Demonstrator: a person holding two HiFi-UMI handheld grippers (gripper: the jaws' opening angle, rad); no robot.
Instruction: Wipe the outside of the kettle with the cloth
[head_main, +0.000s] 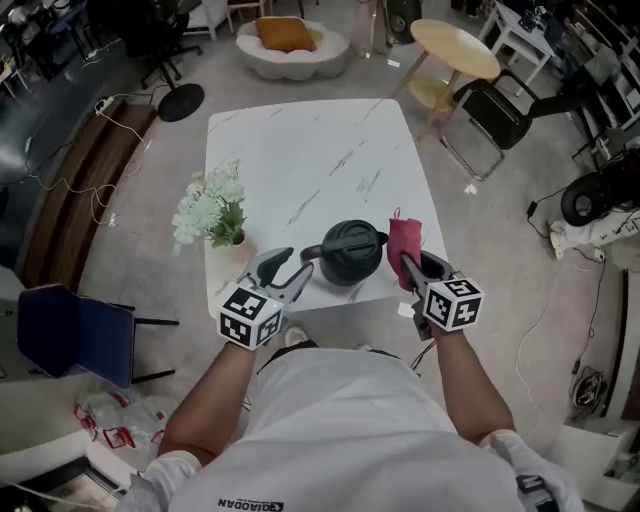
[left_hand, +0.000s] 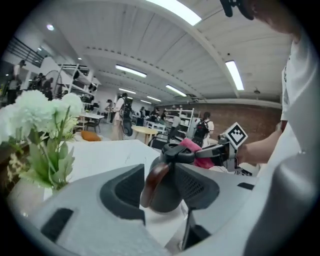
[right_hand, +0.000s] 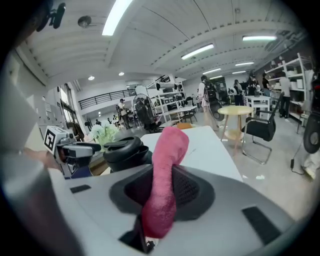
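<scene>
Lettering on the hem of the white shirt (head_main: 330, 440), cut by the bottom edge of the head view and too small to read. Square black-and-white markers on both gripper cubes, no words on them.

Dark kettle (head_main: 350, 252) on the white marble table (head_main: 300, 160), close to its near edge and toward the near right corner; brown handle (left_hand: 152, 182) turned toward the left gripper (head_main: 290, 272). Left claw released: jaws wide apart, handle seen in the gap between them, pads not pressing on it. Lower part of the kettle hidden behind the jaws in the left gripper view.

Pink cloth (right_hand: 162, 190) clenched in the right gripper (head_main: 420, 268), standing upright out of the jaws, just right of the kettle; cannot tell whether touching it. Lower end of the cloth lost between the jaws.

White flowers in a vase (head_main: 210, 210) at the table's near left corner, well apart from the kettle. Beyond the far edge, on the floor: white pouf with orange cushion (head_main: 292, 45), round wooden side table (head_main: 455, 48), black folding chair (head_main: 495, 115). Blue chair (head_main: 75, 335) to the left.
</scene>
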